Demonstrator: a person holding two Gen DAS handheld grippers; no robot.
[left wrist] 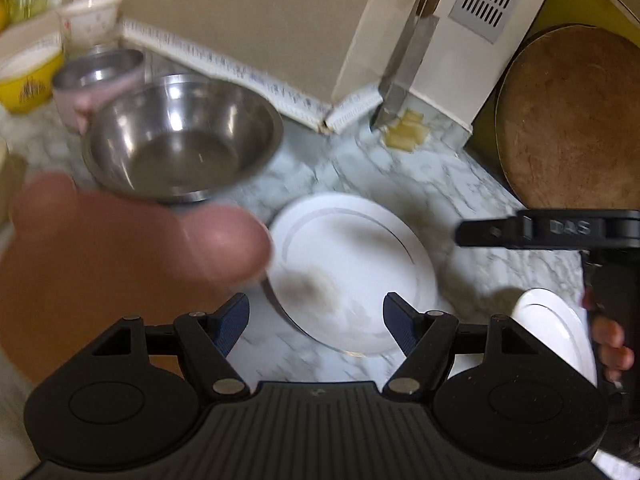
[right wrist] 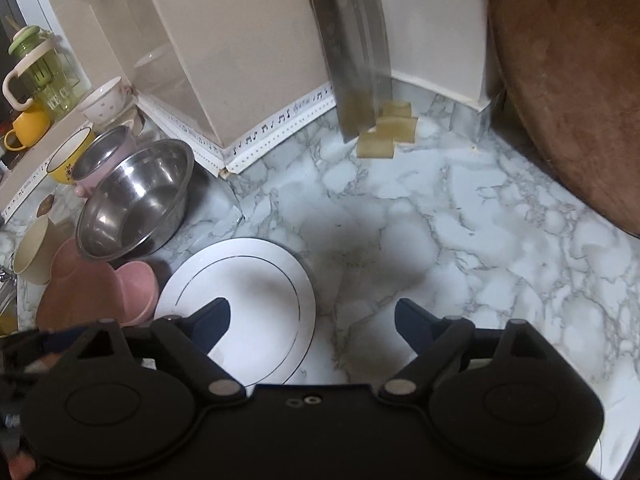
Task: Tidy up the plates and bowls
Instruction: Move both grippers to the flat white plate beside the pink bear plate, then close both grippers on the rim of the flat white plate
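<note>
A white plate with a thin ring (left wrist: 352, 268) (right wrist: 240, 312) lies flat on the marble counter. My left gripper (left wrist: 316, 326) is open just above its near edge. My right gripper (right wrist: 312, 326) is open, its left finger over that plate, its right finger over bare counter. A second white plate (left wrist: 556, 332) lies at the lower right of the left wrist view, beside the right gripper's body (left wrist: 560, 228). A steel bowl (left wrist: 182, 136) (right wrist: 134, 200) stands behind the plate. A pink mouse-shaped plate (left wrist: 120, 264) (right wrist: 100, 288) lies left of it.
Behind the steel bowl stand a pink steel-lined bowl (right wrist: 104, 156), a yellow bowl (right wrist: 68, 156), a white floral bowl (right wrist: 104, 100) and a beige cup (right wrist: 34, 252). A cleaver (right wrist: 356, 60) leans on the wall over yellow sponges (right wrist: 386, 132). A round wooden board (right wrist: 572, 80) stands right.
</note>
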